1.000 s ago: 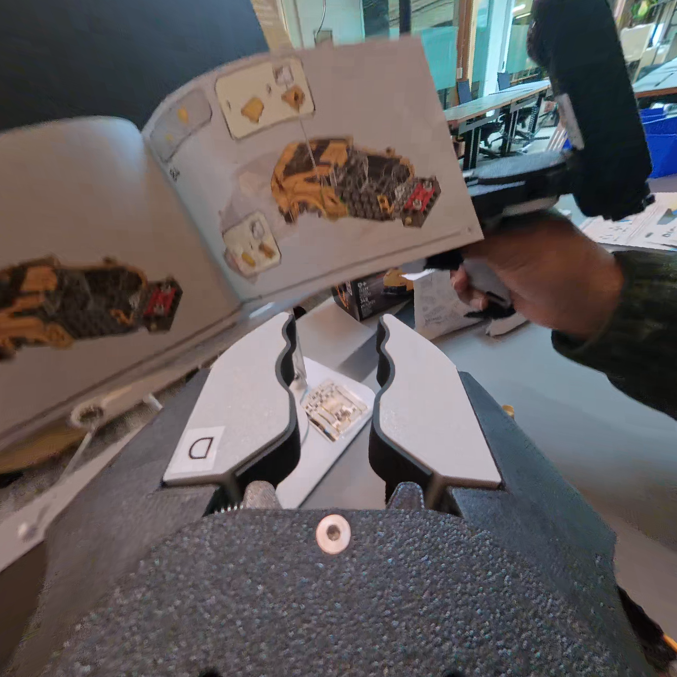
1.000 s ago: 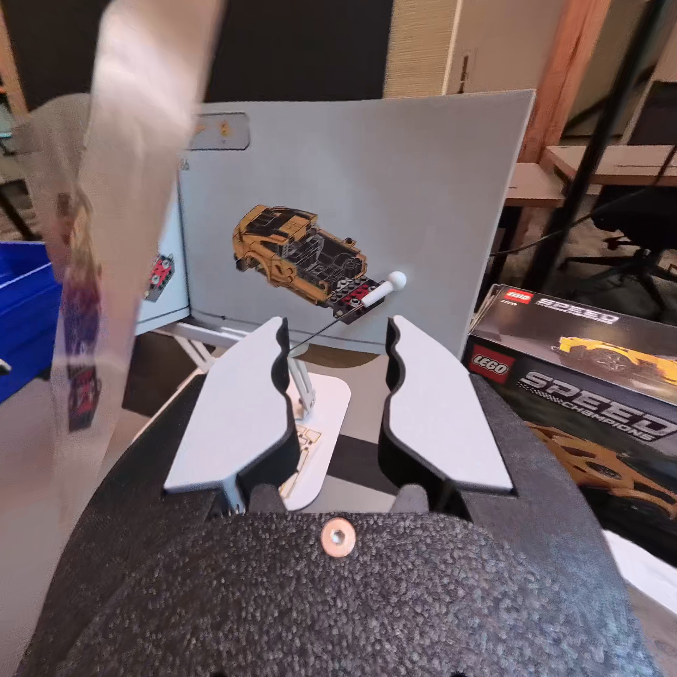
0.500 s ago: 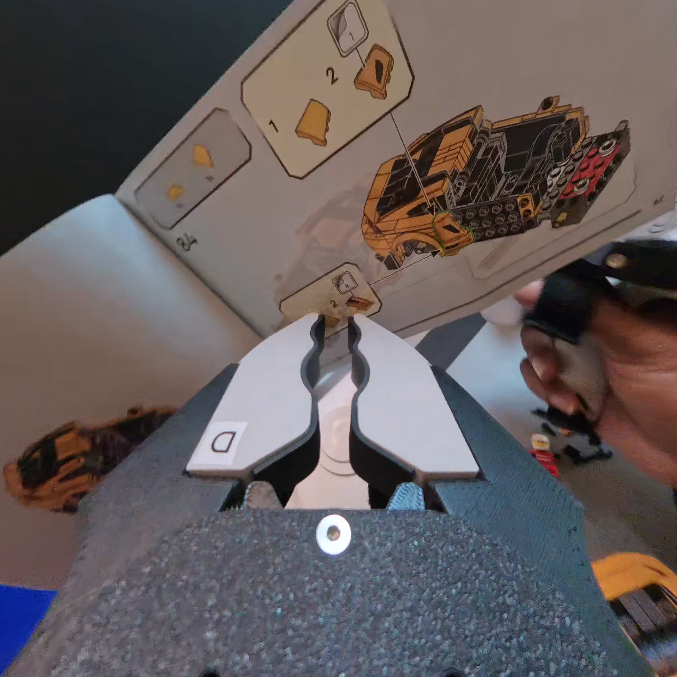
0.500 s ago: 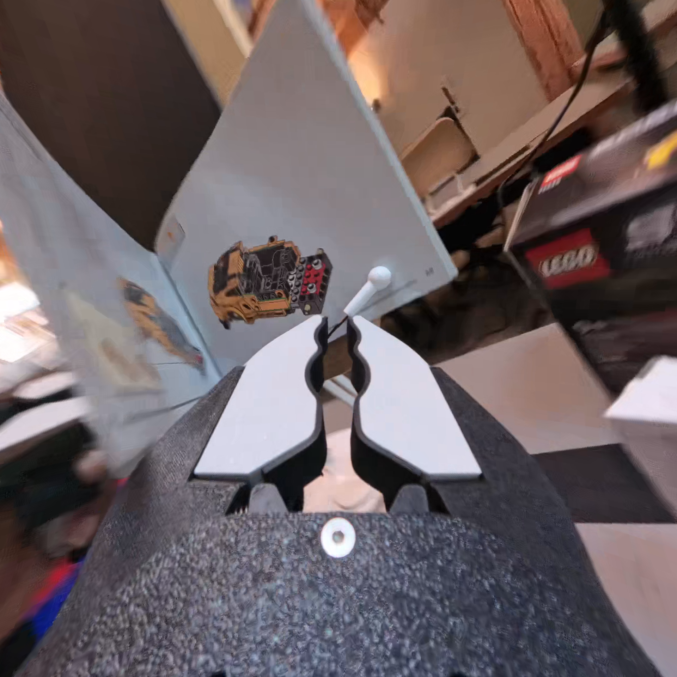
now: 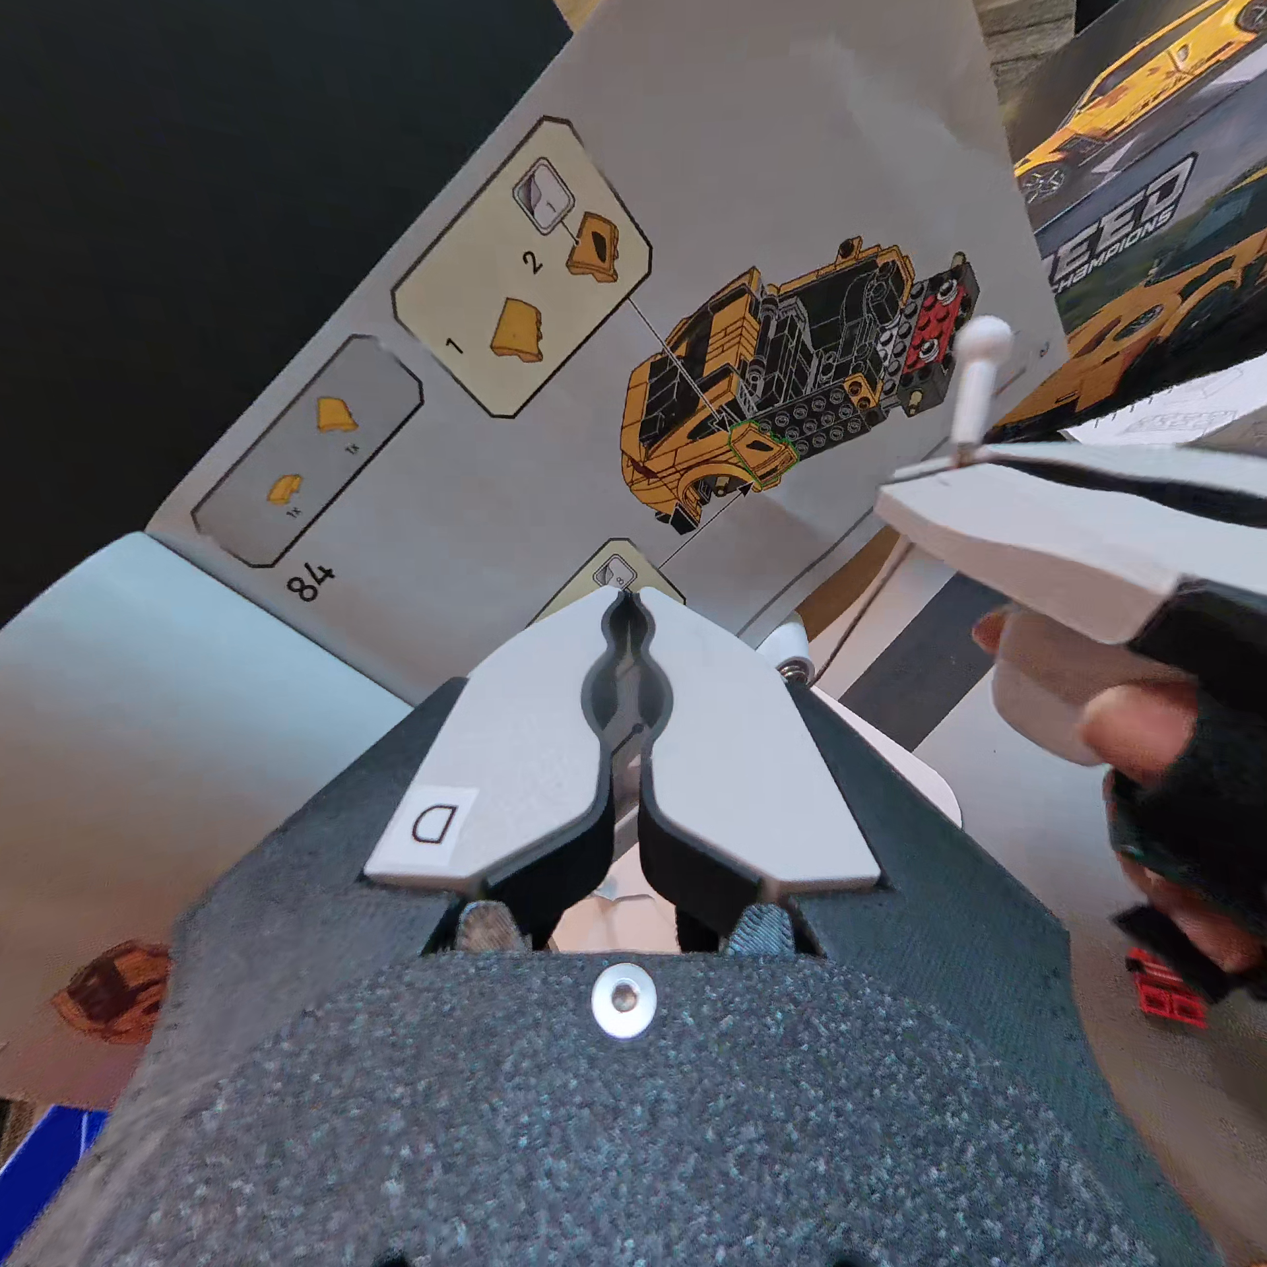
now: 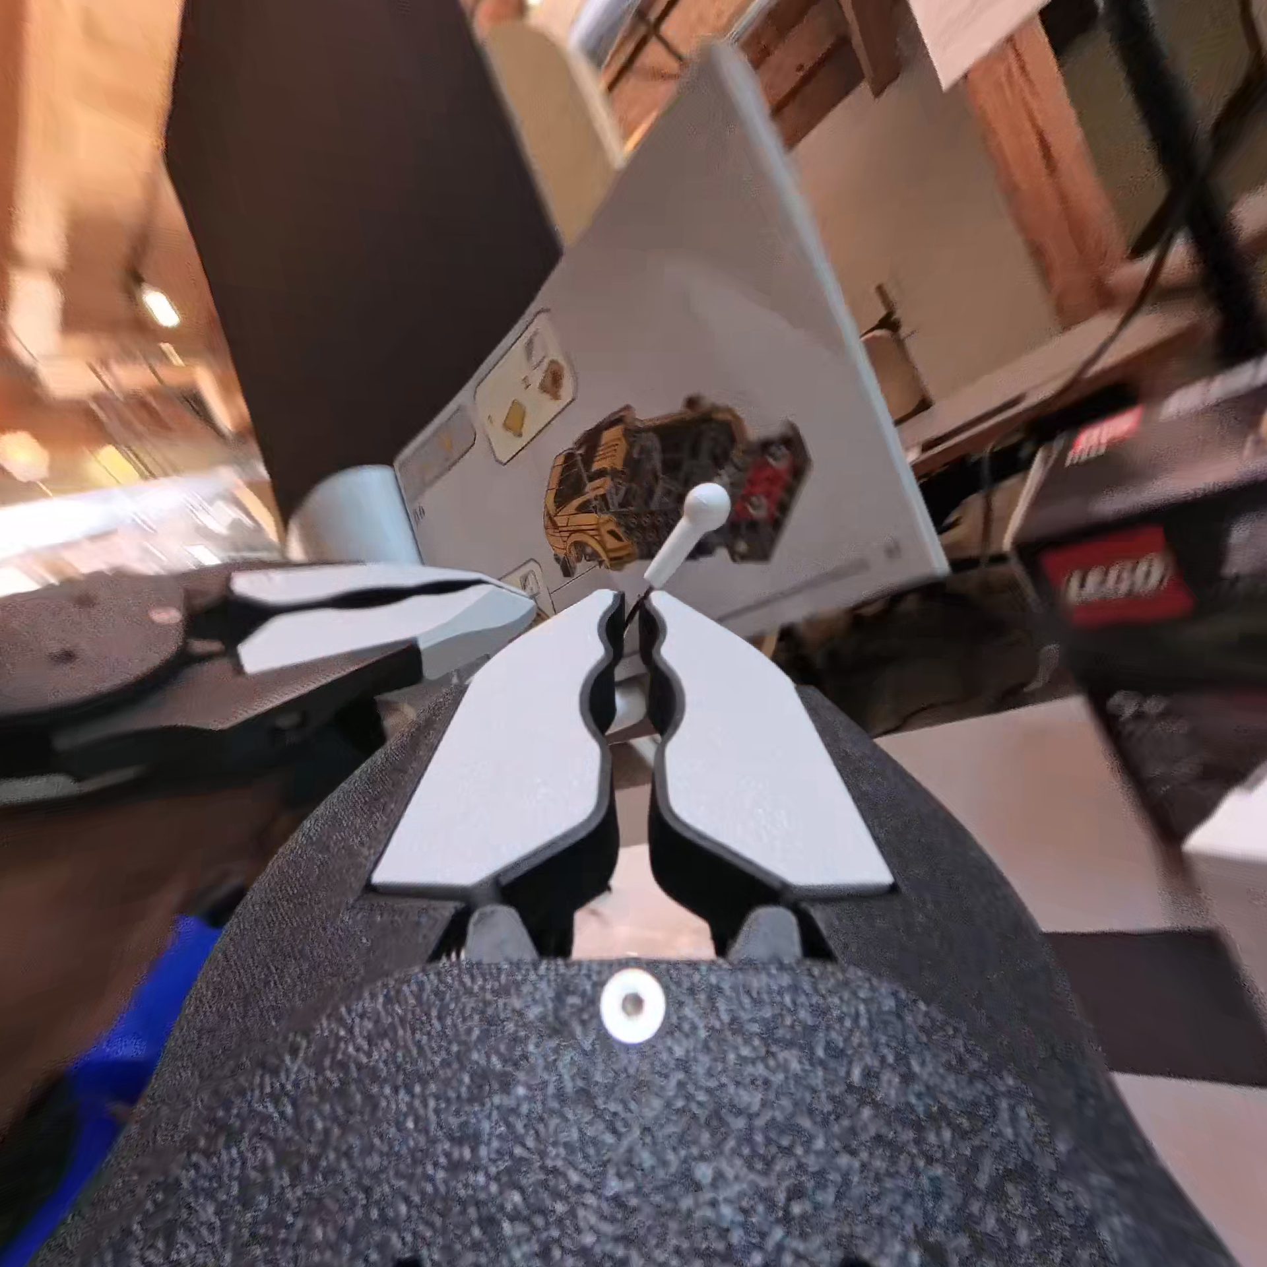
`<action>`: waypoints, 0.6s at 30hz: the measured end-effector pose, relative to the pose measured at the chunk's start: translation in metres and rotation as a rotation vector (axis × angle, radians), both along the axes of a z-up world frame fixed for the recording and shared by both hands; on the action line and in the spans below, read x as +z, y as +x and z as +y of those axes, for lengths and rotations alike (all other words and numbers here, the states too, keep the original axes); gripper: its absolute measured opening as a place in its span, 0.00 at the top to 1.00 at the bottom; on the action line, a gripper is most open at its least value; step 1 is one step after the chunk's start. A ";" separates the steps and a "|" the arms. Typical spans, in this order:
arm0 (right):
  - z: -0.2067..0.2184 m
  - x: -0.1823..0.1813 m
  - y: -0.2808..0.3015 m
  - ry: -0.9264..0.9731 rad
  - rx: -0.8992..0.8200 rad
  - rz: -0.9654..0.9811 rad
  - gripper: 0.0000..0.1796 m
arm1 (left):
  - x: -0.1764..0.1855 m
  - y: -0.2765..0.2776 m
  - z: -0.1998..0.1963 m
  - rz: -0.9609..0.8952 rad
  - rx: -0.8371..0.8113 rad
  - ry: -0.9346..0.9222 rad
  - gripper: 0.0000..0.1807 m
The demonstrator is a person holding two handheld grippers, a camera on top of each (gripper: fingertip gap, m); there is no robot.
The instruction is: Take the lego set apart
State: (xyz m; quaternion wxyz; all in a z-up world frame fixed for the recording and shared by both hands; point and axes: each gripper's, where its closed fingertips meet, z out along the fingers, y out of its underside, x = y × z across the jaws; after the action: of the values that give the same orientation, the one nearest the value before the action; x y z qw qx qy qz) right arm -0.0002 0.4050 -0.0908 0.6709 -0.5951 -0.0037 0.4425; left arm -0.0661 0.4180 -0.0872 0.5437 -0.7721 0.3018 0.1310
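Observation:
An open instruction booklet (image 5: 720, 171) stands on a holder, showing a drawing of a yellow and black car; it also shows in the right wrist view (image 6: 685, 329). My left gripper (image 5: 625, 603) is shut, its tips against the page's lower edge. A thin dark line shows between its jaws; I cannot tell if it holds anything. My right gripper (image 6: 631, 603) is shut on the holder's thin wire arm with a white ball tip (image 6: 706, 507). In the left wrist view the right gripper (image 5: 898, 483) is at the right, with the white tip (image 5: 984, 343) above it.
The dark set box with a yellow car (image 5: 1152, 206) stands behind the booklet on the right (image 6: 1131, 583). A small red brick piece (image 5: 1165, 1001) lies on the table under a person's gloved hand (image 5: 1152, 733). A blue bin (image 6: 103, 1097) sits low on the left. Left tips to right tips: about 7 centimeters. The small red brick piece (image 5: 1165, 1001) sits 20 centimeters or so from the ends of my right fingers.
Both grippers have closed from wide open to shut. The left one moved up to the page's lower edge. The right one closed on the wire arm and came beside the left.

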 end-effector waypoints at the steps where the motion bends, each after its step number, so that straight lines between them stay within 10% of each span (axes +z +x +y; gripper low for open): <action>1: 0.001 0.003 -0.003 0.029 -0.028 -0.100 0.98 | 0.000 0.001 -0.001 0.005 -0.012 -0.003 1.00; 11: -0.044 -0.002 0.002 0.099 0.222 -0.578 0.86 | 0.008 -0.009 -0.098 -0.262 -0.205 -0.036 0.92; 18: -0.176 -0.071 0.015 0.079 0.538 -0.969 0.84 | -0.095 -0.003 -0.218 -0.284 -0.360 -0.460 0.81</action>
State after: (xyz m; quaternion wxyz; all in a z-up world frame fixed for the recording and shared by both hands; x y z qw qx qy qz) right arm 0.0152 0.2286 -0.1621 0.4774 -0.6832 -0.4803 0.2732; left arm -0.0686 0.2005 -0.1823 0.4059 -0.8197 0.3762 -0.1479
